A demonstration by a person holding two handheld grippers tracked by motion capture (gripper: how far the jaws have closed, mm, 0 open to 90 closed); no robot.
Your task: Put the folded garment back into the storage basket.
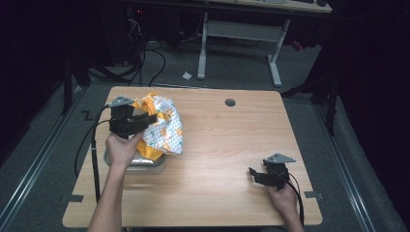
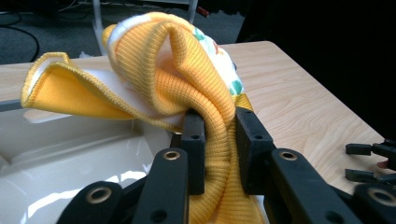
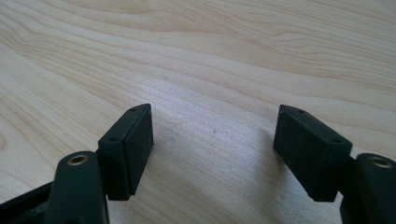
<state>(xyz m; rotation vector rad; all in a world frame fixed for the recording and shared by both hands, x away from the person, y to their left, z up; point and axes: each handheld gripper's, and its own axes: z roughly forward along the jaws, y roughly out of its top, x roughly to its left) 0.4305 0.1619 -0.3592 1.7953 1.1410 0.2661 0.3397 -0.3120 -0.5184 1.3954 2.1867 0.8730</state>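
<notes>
A yellow ribbed cloth [image 2: 187, 84] with a white printed side [image 1: 164, 128] hangs bunched from my left gripper [image 2: 219, 144], whose jaws are shut on a thick fold of it. The cloth is lifted over a pale shallow tray [image 2: 70, 163] at the table's left. In the high view my left gripper [image 1: 152, 118] points right above that tray [image 1: 152, 166]. My right gripper [image 3: 212, 154] rests low over bare wood at the front right, open, with nothing between its pads. From above my right gripper [image 1: 252, 174] points left.
The wooden table [image 1: 227, 145] has a round cable hole [image 1: 230, 102] near its far edge. A white desk frame [image 1: 239, 34] and cables stand on the floor behind. The right gripper's jaws [image 2: 369, 161] show at the left gripper view's edge.
</notes>
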